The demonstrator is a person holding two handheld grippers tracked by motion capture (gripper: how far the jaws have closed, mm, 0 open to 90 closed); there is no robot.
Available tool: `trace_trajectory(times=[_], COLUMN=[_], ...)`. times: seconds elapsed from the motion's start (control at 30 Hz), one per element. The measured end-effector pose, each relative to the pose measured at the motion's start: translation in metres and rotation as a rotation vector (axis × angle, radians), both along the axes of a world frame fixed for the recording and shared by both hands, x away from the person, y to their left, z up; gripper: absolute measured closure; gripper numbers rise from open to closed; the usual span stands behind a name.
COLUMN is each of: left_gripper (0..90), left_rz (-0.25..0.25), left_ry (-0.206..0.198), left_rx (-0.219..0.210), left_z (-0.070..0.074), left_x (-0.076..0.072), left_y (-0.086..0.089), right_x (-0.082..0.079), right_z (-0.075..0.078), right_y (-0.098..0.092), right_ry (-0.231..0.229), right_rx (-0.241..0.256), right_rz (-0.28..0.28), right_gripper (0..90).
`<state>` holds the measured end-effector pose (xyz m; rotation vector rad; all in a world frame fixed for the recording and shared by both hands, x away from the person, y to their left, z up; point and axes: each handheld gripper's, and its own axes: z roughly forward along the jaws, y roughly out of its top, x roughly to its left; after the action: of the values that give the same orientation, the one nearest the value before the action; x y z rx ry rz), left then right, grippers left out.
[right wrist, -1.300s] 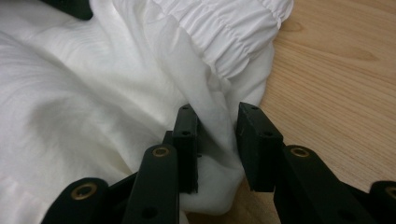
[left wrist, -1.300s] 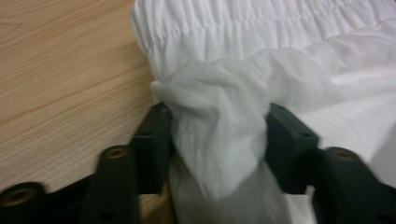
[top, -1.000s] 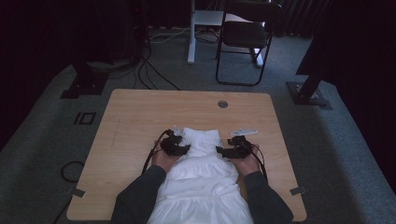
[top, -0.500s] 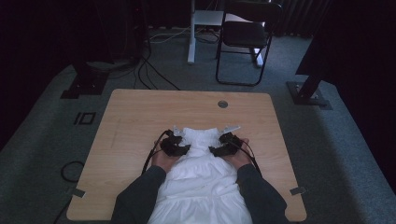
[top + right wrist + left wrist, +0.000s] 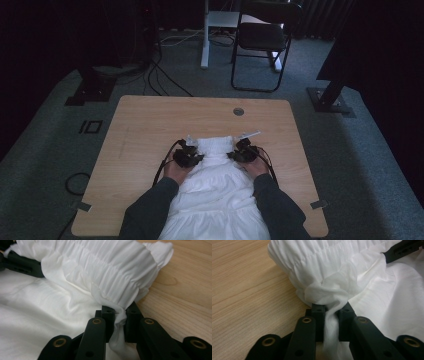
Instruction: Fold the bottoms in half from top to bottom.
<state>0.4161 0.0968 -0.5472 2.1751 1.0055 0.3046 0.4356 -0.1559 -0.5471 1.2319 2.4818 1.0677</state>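
White garment (image 5: 215, 185) flat on wooden surface (image 5: 145, 125), near edge. Left tongs (image 5: 329, 312) and right tongs (image 5: 119, 312) each clamped on gathered top band corners. Fabric soft, light, limp; grip at elasticated band best.

dim room, dark surroundings, soft close-ups

- Both forearms, in dark sleeves, come in from the bottom of the high view and angle slightly toward each other.
- The left gripper (image 5: 188, 156) sits in the left hand (image 5: 175, 171), jaws pinched together on white cloth (image 5: 332, 296).
- The right gripper (image 5: 243, 151), in the right hand (image 5: 256, 167), is clamped on the same cloth, level with the left.
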Motion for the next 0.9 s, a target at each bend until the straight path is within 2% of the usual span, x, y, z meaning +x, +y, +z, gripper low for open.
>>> trace_trajectory(times=[0.03, 0.07, 0.1, 0.13, 0.17, 0.2, 0.27, 0.3, 0.33, 0.37, 0.43, 0.47, 0.5, 0.6, 0.7, 0.73, 0.77, 0.8, 0.9], left_gripper=[82.2, 82.4, 82.6, 82.8, 82.9, 82.9, 82.8, 82.8, 82.8, 82.8, 82.8, 82.6, 82.6, 82.6, 82.6, 82.6, 82.6, 82.4, 82.1], left_rz=[-0.003, -0.004, -0.004, 0.004, 0.004, 0.001, -0.002, 0.001, 0.004, 0.004, 0.008, 0.014, 0.014, 0.019, 0.021, 0.02, 0.019, 0.018, -0.01], left_ry=[0.001, -0.019, -0.019, -0.047, -0.047, -0.069, -0.1, -0.117, -0.15, -0.15, -0.189, -0.229, -0.229, -0.283, -0.336, -0.346, -0.353, -0.357, -0.337], left_rx=[-0.005, -0.007, -0.007, -0.031, -0.031, -0.04, -0.054, -0.059, -0.063, -0.063, -0.063, -0.069, -0.069, -0.08, -0.083, -0.085, -0.091, -0.096, -0.096], left_z=[0.002, 0.008, 0.008, 0.02, 0.02, 0.03, 0.045, 0.053, 0.072, 0.072, 0.09, 0.109, 0.109, 0.137, 0.165, 0.172, 0.178, 0.183, 0.188], left_x=[0.002, 0.004, 0.004, 0.007, 0.007, 0.009, 0.014, 0.017, 0.025, 0.025, 0.033, 0.039, 0.039, 0.048, 0.052, 0.053, 0.053, 0.053, 0.051], left_y=[0.0, 0.001, 0.001, 0.001, 0.001, 0.002, 0.003, 0.004, 0.005, 0.005, 0.004, 0.002, 0.002, 0.001, -0.001, -0.001, -0.001, 0.0, 0.003], right_x=[0.0, 0.0, 0.0, 0.001, 0.001, 0.002, 0.007, 0.007, 0.012, 0.012, 0.019, 0.024, 0.024, 0.029, 0.03, 0.031, 0.031, 0.029, 0.025], right_z=[0.002, 0.007, 0.007, 0.017, 0.017, 0.023, 0.045, 0.045, 0.061, 0.061, 0.083, 0.1, 0.1, 0.13, 0.157, 0.17, 0.17, 0.177, 0.18], right_y=[0.0, 0.0, 0.0, 0.0, 0.0, -0.001, -0.003, -0.003, -0.004, -0.004, -0.004, -0.004, -0.004, -0.005, -0.007, -0.008, -0.008, -0.008, -0.009], right_ry=[-0.011, -0.035, -0.035, -0.066, -0.066, -0.08, -0.132, -0.132, -0.168, -0.168, -0.211, -0.245, -0.245, -0.315, -0.389, -0.41, -0.41, -0.419, -0.418], right_rx=[-0.002, -0.003, -0.003, 0.002, 0.002, 0.009, 0.023, 0.023, 0.026, 0.026, 0.02, 0.02, 0.02, 0.018, 0.036, 0.055, 0.055, 0.067, 0.072], right_rz=[-0.005, -0.012, -0.012, -0.024, -0.024, -0.029, -0.035, -0.035, -0.033, -0.033, -0.036, -0.047, -0.047, -0.063, -0.093, -0.106, -0.106, -0.102, -0.091], right_gripper=[81.6, 81.7, 81.7, 81.8, 81.8, 81.8, 81.8, 81.8, 81.9, 81.9, 81.9, 81.9, 81.9, 82.0, 82.0, 81.9, 81.9, 81.9, 81.8])
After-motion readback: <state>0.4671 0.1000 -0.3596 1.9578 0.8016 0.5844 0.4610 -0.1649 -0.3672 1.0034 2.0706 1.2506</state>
